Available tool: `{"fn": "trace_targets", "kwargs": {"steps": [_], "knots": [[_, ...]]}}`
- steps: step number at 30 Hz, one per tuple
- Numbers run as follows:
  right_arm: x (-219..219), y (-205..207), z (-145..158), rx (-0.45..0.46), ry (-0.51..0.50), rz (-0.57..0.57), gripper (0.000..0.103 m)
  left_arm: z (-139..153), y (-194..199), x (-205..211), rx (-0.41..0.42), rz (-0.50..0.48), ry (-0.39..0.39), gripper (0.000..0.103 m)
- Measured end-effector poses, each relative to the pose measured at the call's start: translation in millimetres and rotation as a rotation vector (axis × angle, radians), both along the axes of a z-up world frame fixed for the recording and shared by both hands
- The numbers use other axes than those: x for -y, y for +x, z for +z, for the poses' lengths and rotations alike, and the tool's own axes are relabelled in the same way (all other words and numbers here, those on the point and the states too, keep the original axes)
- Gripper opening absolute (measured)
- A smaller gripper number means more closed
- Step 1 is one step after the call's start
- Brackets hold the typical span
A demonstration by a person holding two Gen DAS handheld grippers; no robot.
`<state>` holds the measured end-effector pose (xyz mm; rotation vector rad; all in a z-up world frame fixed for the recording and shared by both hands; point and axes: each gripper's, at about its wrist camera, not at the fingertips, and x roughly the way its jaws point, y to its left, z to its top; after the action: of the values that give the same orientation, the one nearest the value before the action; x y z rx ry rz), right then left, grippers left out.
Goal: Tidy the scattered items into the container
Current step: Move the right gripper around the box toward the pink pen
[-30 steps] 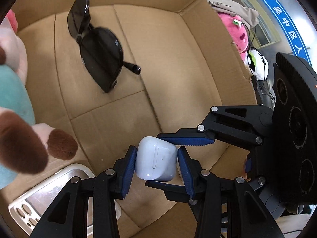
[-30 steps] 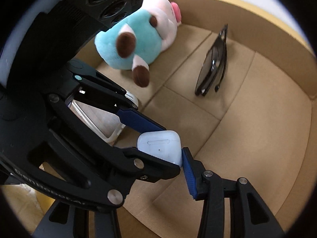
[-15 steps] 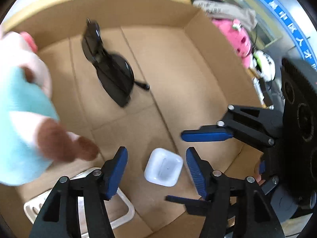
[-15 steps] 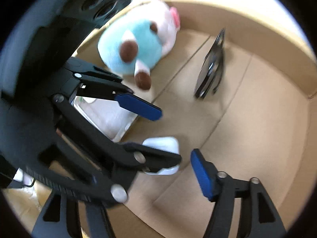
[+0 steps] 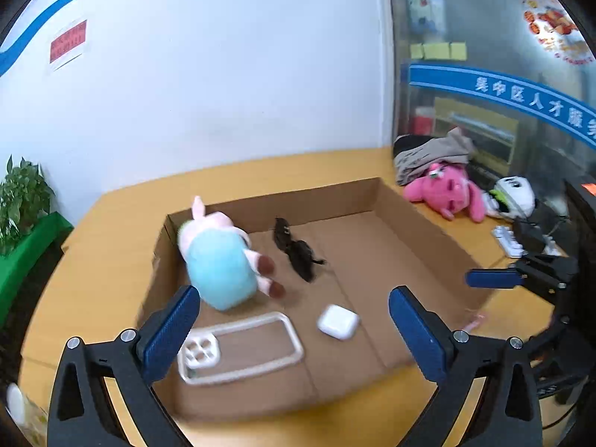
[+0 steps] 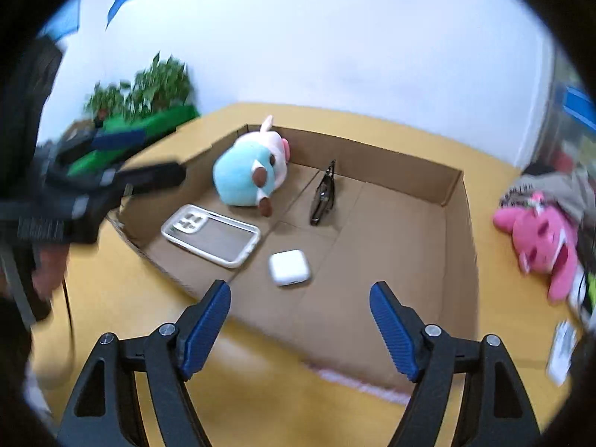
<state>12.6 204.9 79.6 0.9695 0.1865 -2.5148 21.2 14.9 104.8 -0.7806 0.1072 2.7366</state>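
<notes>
A shallow cardboard box (image 5: 428,246) (image 6: 458,223) stands on the yellow table. Inside lie a white earbud case (image 5: 338,322) (image 6: 289,267), a clear phone case (image 5: 238,348) (image 6: 210,234), a teal and pink plush (image 5: 219,257) (image 6: 251,171) and black sunglasses (image 5: 298,253) (image 6: 324,195). My left gripper (image 5: 294,329) is open and empty, held above the box's near edge. My right gripper (image 6: 300,329) is open and empty, back over the near rim. The right gripper's blue pad shows in the left wrist view (image 5: 491,279).
A pink plush (image 5: 443,190) (image 6: 540,238), a white and black plush (image 5: 514,190) and a heap of cloth (image 5: 432,156) lie on the table right of the box. A potted plant (image 5: 22,201) (image 6: 149,85) in a green planter stands at the left.
The left gripper let go of the earbud case, which now lies on the box floor. Both grippers opened wide and pulled back up and away from the box.
</notes>
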Motion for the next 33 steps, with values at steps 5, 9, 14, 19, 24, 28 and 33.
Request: {"fn": "trace_targets", "kwargs": {"steps": [5, 9, 14, 19, 24, 28, 33], "knots": [[6.0, 20.1, -2.4, -0.002, 0.012, -0.057, 0.077, -13.3, 28.1, -10.1, -0.009, 0.027, -0.04, 0.103], [0.4, 41.3, 6.7, -0.009, 0.009, -0.071, 0.077, -8.1, 46.9, -2.5, -0.021, 0.031, 0.006, 0.103], [-3.5, 51.9, 9.6, -0.013, -0.002, -0.074, 0.077, -3.5, 59.4, 2.2, -0.043, 0.057, 0.012, 0.103], [-2.9, 57.1, 8.4, -0.017, 0.005, -0.073, 0.077, -5.4, 65.5, 2.3, -0.042, 0.071, 0.01, 0.103], [-0.4, 61.9, 7.8, -0.018, 0.0, -0.068, 0.077, -7.4, 68.3, 3.2, -0.04, 0.084, 0.003, 0.103], [-1.5, 64.5, 8.0, -0.024, -0.002, -0.065, 0.077, -9.3, 68.2, 6.1, -0.031, 0.095, 0.008, 0.103], [-28.3, 60.3, 2.5, -0.006, -0.036, -0.062, 0.077, -18.8, 66.2, 15.8, 0.011, 0.096, 0.031, 0.103]]}}
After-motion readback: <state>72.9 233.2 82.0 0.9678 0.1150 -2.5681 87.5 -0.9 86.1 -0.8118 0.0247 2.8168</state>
